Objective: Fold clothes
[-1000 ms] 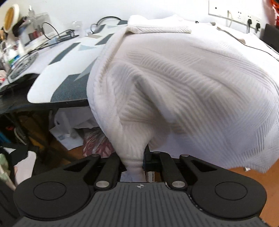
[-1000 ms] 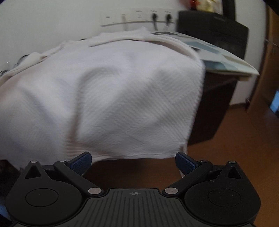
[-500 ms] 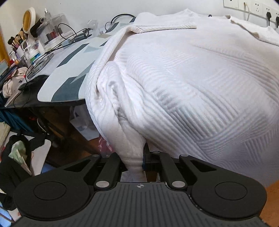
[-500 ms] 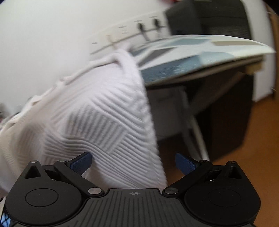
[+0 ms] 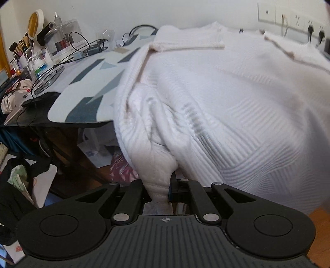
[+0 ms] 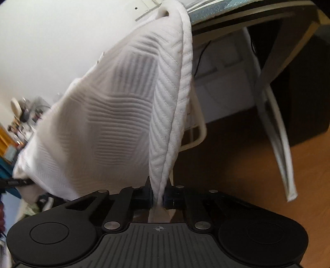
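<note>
Both my grippers are clamped on the white textured knit garment (image 5: 216,107).

Left gripper (image 5: 159,191): jaws pinched tight on a bunched corner of the garment's hem, fabric squeezed between the pads and poking out below them. From that pinch the cloth rises in folds and spreads across the ironing board with the grey-blue geometric cover (image 5: 82,99), draping off its near edge. A folded band of the garment lies flat on top at the far side.

Right gripper (image 6: 158,194): its jaws have just been closing, now shut on the garment's stitched edge (image 6: 177,107), a doubled hem strip running straight up from the pads to the board's edge. The rest of the fabric hangs to the left of that strip like a sail.

Board's white metal legs (image 6: 276,127) show under the right side, above the orange-brown wooden floor (image 6: 237,165).

Left of the board: a dark desk with a clear acrylic cosmetics organiser (image 5: 61,35), makeup brushes (image 5: 19,47) and loose black cables (image 5: 68,59). White wall sockets (image 5: 292,18) behind the board, blurred.
</note>
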Demonstrator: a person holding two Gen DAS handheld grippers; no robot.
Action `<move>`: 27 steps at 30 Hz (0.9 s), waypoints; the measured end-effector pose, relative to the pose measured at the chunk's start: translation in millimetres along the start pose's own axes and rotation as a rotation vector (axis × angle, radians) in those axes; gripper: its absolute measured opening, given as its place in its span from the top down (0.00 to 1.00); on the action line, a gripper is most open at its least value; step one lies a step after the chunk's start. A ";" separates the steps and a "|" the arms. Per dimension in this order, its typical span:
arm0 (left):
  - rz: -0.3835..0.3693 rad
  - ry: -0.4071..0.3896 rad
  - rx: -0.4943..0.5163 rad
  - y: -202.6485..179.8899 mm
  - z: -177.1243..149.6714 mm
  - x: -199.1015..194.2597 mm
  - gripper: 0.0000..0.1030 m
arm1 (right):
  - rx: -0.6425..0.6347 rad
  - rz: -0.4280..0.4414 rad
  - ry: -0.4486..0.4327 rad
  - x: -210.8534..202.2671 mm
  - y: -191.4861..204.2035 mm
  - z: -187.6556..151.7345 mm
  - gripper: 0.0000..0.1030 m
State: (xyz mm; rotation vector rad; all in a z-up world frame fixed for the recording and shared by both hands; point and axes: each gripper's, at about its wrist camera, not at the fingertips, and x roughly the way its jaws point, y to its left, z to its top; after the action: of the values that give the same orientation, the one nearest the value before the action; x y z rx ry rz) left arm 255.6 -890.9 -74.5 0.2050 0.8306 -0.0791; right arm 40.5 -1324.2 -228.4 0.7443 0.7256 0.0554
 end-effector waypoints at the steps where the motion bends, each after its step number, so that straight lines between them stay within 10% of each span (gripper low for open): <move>1: 0.000 -0.022 -0.013 5.0 0.8 -8.0 0.95 | 0.018 0.030 0.004 -7.5 3.8 1.8 0.94; 7: -0.090 -0.161 -0.172 49.1 18.7 -54.5 0.95 | 0.047 0.191 -0.099 -73.0 52.2 23.0 0.95; 17: -0.314 -0.335 -0.485 124.5 73.2 -84.7 0.95 | 0.229 0.295 -0.599 -169.9 96.1 117.3 0.95; 27: -0.432 -0.367 -0.496 169.7 80.9 -93.3 0.95 | 0.236 0.259 -0.746 -184.3 156.2 108.6 0.95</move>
State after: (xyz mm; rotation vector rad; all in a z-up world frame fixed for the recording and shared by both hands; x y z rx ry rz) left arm 276.8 -743.1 73.1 -0.4490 0.4944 -0.3021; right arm -0.6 -1326.6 33.3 0.9981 -0.0804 -0.0734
